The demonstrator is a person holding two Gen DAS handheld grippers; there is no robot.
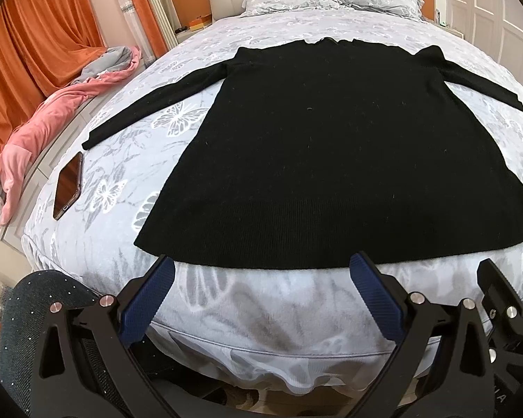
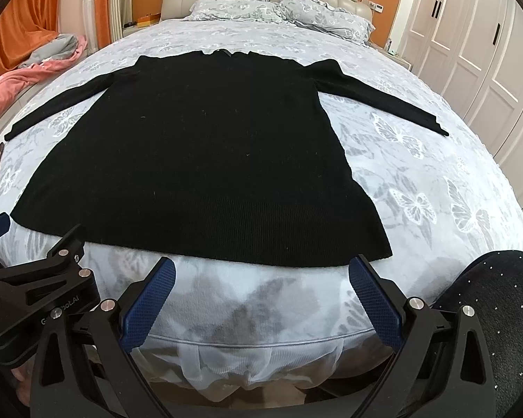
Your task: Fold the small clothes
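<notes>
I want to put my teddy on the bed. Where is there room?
Bare bedspread lies right of the black sweater, below its right sleeve. More lies between its collar and the pillows. The left is tighter: a phone sits under the left sleeve.

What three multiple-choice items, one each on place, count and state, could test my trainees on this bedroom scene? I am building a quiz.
1. Where does the phone lie?
A. on a pillow
B. on the bed left of the sweater
C. on the sweater

2. How many pillows sit at the headboard?
A. two
B. one
C. four

3. How is the sweater lying?
A. folded in half
B. bunched up
C. spread flat, sleeves out

Answers: 1 B, it rests on the bedspread below the sleeve's cuff; 2 A, two show side by side; 3 C, both sleeves stretch outward.
</notes>
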